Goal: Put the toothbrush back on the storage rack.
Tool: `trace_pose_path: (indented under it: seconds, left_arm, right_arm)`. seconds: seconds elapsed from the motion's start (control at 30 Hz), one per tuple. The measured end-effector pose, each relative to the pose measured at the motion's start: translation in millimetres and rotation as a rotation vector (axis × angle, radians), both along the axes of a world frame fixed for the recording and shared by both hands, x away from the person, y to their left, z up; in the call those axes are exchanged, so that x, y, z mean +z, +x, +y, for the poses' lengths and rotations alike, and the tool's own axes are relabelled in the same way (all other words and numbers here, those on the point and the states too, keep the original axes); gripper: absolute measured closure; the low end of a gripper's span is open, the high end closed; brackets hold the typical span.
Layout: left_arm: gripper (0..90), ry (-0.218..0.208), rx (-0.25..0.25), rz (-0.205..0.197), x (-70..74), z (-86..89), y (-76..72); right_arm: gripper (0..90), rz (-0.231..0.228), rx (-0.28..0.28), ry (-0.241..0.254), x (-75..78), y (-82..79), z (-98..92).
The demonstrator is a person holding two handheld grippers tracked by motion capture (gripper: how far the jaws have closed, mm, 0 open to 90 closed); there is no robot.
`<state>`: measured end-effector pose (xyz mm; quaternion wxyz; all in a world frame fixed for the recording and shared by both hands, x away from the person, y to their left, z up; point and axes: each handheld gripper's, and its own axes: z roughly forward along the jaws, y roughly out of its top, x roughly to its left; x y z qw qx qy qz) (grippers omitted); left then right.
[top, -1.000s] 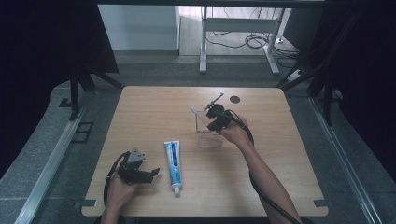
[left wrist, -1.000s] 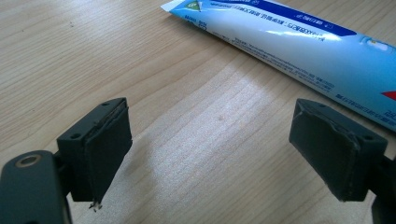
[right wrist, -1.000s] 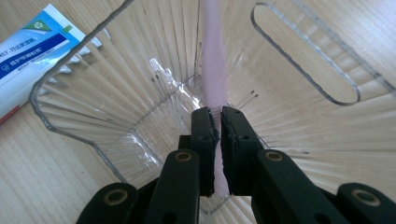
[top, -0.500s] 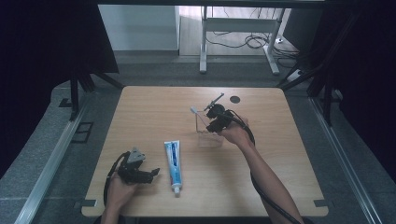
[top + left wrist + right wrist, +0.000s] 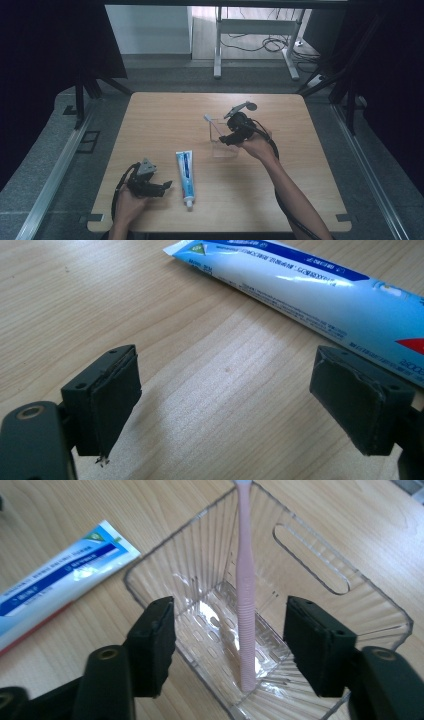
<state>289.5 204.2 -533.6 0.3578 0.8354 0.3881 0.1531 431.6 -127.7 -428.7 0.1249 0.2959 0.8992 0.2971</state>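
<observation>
Light wood is the material of the tabletop (image 5: 150,115), on which everything is placed. At the left, near the front edge, the left tongs (image 5: 161,186) are held low over the wood by a hand (image 5: 129,206). In the left gripper view the jaws of the left tongs (image 5: 225,405) are seen standing wide apart, and nothing is held between them; only bare wood is seen there. Just beside them, to the right, a white and blue toothpaste tube (image 5: 185,176) is lying flat, with its cap toward the front edge. In the left gripper view the toothpaste tube (image 5: 320,285) is seen just beyond the far jaw, but it is not touched.

Further right, near the middle of the tabletop, a clear plastic box (image 5: 223,142) is standing upright. A pink toothbrush (image 5: 245,605) is placed inside it, its lower end on the bottom and its upper part leaning on the far rim; in the high view the head of the toothbrush (image 5: 206,118) is seen above the far left corner. The right tongs (image 5: 225,140) are held over the near side of the box. The jaws of the right tongs (image 5: 230,645) have just been opening and are about half open; the handle is between them, but it is not pressed by either pad.
</observation>
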Motion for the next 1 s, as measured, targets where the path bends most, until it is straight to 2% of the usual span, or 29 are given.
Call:
trace_pose_path:
  seconds: [0.07,0.13,0.17,0.2,0.27,0.3,0.4,0.47,0.57,0.7,0.83,1.0]
  left_arm:
    - [13.0,-0.003,0.004,-0.008,0.2,0.5,-0.2]
    - [13.2,0.002,0.007,-0.012,0.8,0.5,-0.8]
    - [13.2,0.010,0.009,-0.016,1.1,0.5,-1.3]
    - [13.3,0.016,0.015,-0.019,1.7,0.4,-2.0]
    - [13.4,0.004,0.021,-0.021,2.5,1.1,-2.8]
    - [13.4,-0.007,0.022,-0.015,2.8,1.8,-3.0]
    - [13.1,-0.010,0.027,0.007,1.6,1.9,-3.3]
    - [13.1,-0.022,0.024,0.017,0.6,1.7,-3.4]
    - [12.9,-0.044,0.024,0.030,0.6,1.3,-3.9]
    - [12.8,-0.061,0.014,0.013,2.0,1.5,-5.1]
    - [12.8,-0.098,0.018,-0.014,5.0,1.7,-7.1]
    - [12.7,-0.089,0.017,-0.028,5.7,1.8,-7.4]
  right_arm:
    - [34.2,-0.006,0.003,0.008,1.2,-1.5,-1.0]
    - [25.8,-0.011,0.016,0.036,3.6,-6.1,-3.2]
    - [25.8,-0.011,0.016,0.036,3.6,-6.1,-3.2]
    - [21.7,-0.015,0.017,0.038,4.0,-7.5,-3.9]
    - [16.3,-0.021,0.024,0.037,4.3,-10.6,-5.2]
    - [13.3,-0.021,0.022,0.039,4.0,-12.0,-5.7]
    - [11.4,-0.027,0.024,0.041,3.8,-15.8,-8.6]
    - [3.4,-0.034,0.027,0.049,3.8,-18.7,-11.6]
    - [0.0,-0.039,0.026,0.041,4.4,-22.6,-13.9]
    - [0.0,-0.040,0.025,0.059,6.1,-28.6,-18.4]
    - [0.0,-0.049,0.026,0.072,8.8,-35.1,-22.3]
    - [0.0,-0.058,0.030,0.073,11.6,-41.7,-25.6]
